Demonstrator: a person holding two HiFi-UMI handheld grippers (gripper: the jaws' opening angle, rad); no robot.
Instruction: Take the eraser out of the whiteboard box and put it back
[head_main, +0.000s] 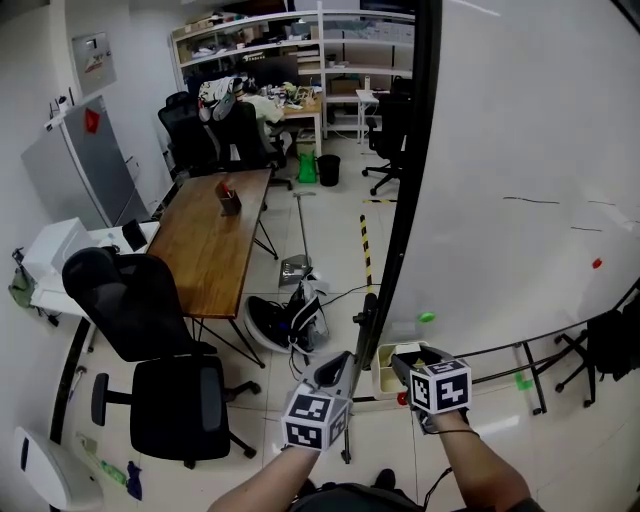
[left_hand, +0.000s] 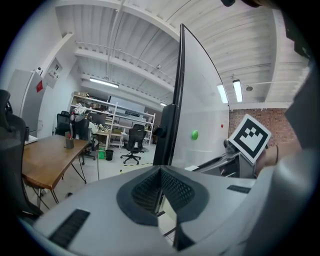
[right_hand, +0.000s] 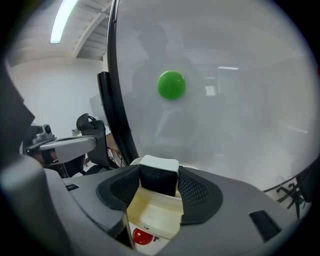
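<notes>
Your right gripper (right_hand: 159, 186) has its fingers spread wide and clamped on the eraser (right_hand: 159, 164). The eraser is at the far end of the whiteboard box (right_hand: 150, 217); can't tell if it's seated or lifted. Left gripper (left_hand: 161, 192): fingers pressed together, empty. Risks: a tilted eraser could catch the box rim and twist out of the fingers. Letting go off-line could drop it to the floor.
</notes>
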